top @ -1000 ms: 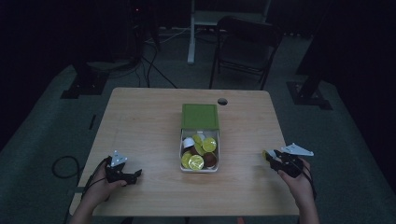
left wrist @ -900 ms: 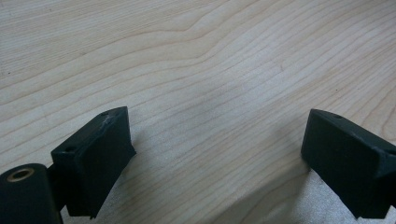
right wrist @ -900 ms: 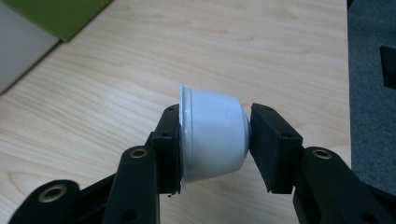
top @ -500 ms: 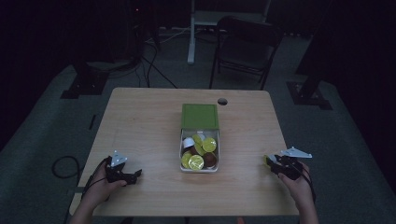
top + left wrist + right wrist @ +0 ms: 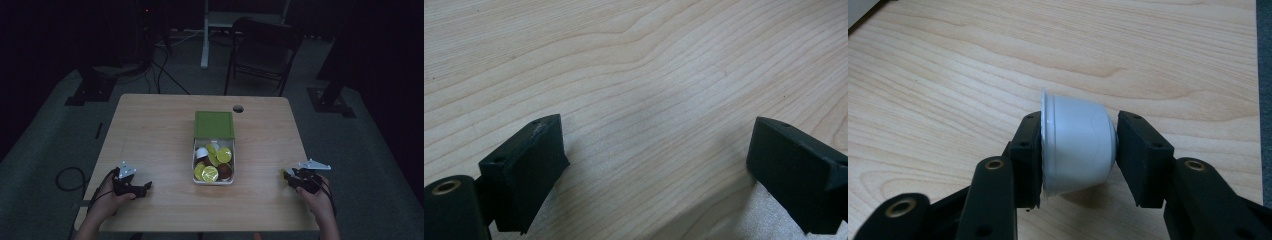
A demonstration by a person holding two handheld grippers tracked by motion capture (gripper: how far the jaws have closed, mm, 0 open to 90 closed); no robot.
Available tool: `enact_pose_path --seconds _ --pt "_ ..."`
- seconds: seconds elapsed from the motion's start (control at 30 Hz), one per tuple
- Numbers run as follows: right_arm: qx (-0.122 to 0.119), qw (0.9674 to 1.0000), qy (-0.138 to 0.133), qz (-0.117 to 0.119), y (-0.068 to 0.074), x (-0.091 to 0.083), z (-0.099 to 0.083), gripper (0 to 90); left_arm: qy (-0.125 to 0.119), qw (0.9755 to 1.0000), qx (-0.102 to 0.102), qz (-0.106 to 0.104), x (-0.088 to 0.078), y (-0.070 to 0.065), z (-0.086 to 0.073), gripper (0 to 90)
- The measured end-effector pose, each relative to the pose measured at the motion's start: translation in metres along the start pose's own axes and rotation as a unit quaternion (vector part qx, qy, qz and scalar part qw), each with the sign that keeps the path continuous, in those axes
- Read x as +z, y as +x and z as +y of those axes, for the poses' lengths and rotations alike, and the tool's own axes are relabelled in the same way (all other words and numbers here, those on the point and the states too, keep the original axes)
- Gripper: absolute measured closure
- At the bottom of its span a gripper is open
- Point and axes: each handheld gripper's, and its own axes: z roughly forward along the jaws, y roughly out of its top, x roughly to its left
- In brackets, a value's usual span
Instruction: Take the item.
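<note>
A small white capsule (image 5: 1078,150) lies on its side between the jaws of the right gripper (image 5: 1079,155). One pad presses on its flanged rim and the other on its rounded base, so the grip runs end to end along the cup. The jaws have just eased open a touch, yet both pads remain in contact with the capsule in the right gripper view. Light wooden table (image 5: 948,75) shows just beneath it; whether the capsule rests on the wood or hangs just above it cannot be told.

In the high view the right gripper (image 5: 290,177) sits near the table's right front corner, in the person's right hand (image 5: 317,200). Well apart from it, at the middle of the table (image 5: 150,130), stands a green box (image 5: 214,125) with a white tray (image 5: 196,162) of yellow and brown capsules (image 5: 210,173) drawn out toward the person.

The left gripper (image 5: 142,188) rests near the left front edge in the left hand (image 5: 107,202). Its jaws stand wide apart with only bare wood between them, as the left gripper view (image 5: 654,160) shows.
</note>
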Motion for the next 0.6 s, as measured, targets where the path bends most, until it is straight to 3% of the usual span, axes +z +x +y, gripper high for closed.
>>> enact_pose_path --seconds 0.27,0.6 --pt "0.008 0.9998 -0.015 -0.008 -0.002 -0.009 0.007 43.8 0.000 1.0000 0.000 0.000 0.000 0.000 0.000 8.9" --pt "0.005 0.9985 -0.048 0.025 0.008 -0.018 0.030 30.9 0.000 1.0000 0.000 0.000 0.000 0.000 0.000 8.9"
